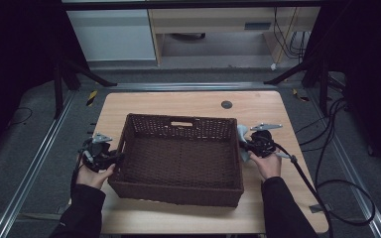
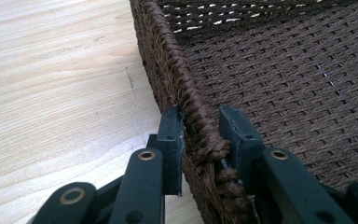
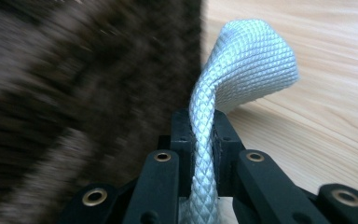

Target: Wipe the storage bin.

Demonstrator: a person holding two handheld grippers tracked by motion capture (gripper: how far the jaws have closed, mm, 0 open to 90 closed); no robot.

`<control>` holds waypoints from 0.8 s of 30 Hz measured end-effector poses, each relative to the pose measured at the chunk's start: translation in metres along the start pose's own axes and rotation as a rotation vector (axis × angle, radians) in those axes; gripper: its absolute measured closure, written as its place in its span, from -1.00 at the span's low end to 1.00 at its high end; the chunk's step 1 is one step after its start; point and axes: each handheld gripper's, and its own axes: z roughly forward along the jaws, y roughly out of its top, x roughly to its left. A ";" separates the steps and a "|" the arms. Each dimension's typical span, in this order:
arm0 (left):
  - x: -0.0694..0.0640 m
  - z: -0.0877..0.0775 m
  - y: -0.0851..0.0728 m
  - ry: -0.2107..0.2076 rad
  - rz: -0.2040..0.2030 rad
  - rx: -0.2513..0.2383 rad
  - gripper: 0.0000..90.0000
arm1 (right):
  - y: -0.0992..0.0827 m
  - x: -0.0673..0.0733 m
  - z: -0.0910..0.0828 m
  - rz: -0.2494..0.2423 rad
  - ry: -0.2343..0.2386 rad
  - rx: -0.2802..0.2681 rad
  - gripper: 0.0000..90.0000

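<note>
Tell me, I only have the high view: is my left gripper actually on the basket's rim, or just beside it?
Observer: The left gripper straddles the braided rim of the basket, one jaw outside the wall, one inside.
Operator: And the pale thing at my right gripper?
Observer: The right gripper is shut on a light woven cloth; its free end folds over above the jaws.
Operator: Is that cloth over the basket?
Observer: No, it hangs over the table, just outside the basket wall.
</note>
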 end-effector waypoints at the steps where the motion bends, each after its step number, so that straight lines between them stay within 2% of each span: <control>1: 0.000 0.000 0.000 0.000 0.000 0.000 0.56 | 0.001 0.000 -0.003 0.008 0.016 -0.020 0.84; 2: 0.000 0.000 0.000 0.000 0.000 0.000 0.56 | 0.005 -0.001 -0.010 0.014 0.029 -0.065 0.85; 3: 0.000 0.000 0.000 0.000 0.000 0.000 0.56 | 0.005 -0.001 -0.010 0.014 0.029 -0.065 0.85; 4: 0.000 0.000 0.000 0.001 -0.002 0.000 0.56 | 0.009 -0.003 -0.018 0.005 0.039 -0.117 0.85; 5: 0.000 0.000 0.000 0.001 -0.002 0.000 0.56 | 0.012 -0.002 -0.023 0.003 0.044 -0.140 0.85; 6: 0.000 0.000 0.000 0.001 -0.002 0.001 0.56 | 0.012 -0.002 -0.023 0.003 0.044 -0.140 0.85; 7: 0.000 0.000 0.000 0.002 -0.003 0.001 0.56 | 0.015 -0.001 -0.029 -0.006 0.062 -0.176 0.85; 9: 0.000 0.000 0.001 0.007 0.001 -0.002 0.56 | 0.016 -0.001 -0.030 -0.011 0.070 -0.177 0.85; 13: 0.000 0.001 0.001 0.010 -0.004 -0.004 0.57 | 0.015 0.001 -0.025 -0.043 0.078 -0.138 0.85; 15: -0.001 0.001 0.001 0.008 -0.014 0.000 0.57 | 0.012 0.002 -0.018 -0.054 0.072 -0.091 0.85; 17: -0.002 0.001 0.002 0.009 -0.013 -0.002 0.58 | 0.010 0.002 -0.016 -0.057 0.070 -0.076 0.85; 20: -0.003 0.002 0.003 0.012 -0.013 -0.001 0.58 | 0.004 0.000 -0.007 -0.055 0.053 -0.019 0.85; 21: -0.002 0.003 0.004 0.010 -0.012 -0.001 0.58 | -0.001 -0.001 0.000 -0.048 0.045 0.024 0.85; 22: -0.002 0.004 0.005 0.009 -0.012 -0.002 0.58 | -0.001 -0.001 0.000 -0.048 0.045 0.024 0.85; 24: -0.002 0.006 0.008 0.009 -0.007 0.000 0.58 | -0.004 -0.001 0.006 -0.043 0.041 0.058 0.85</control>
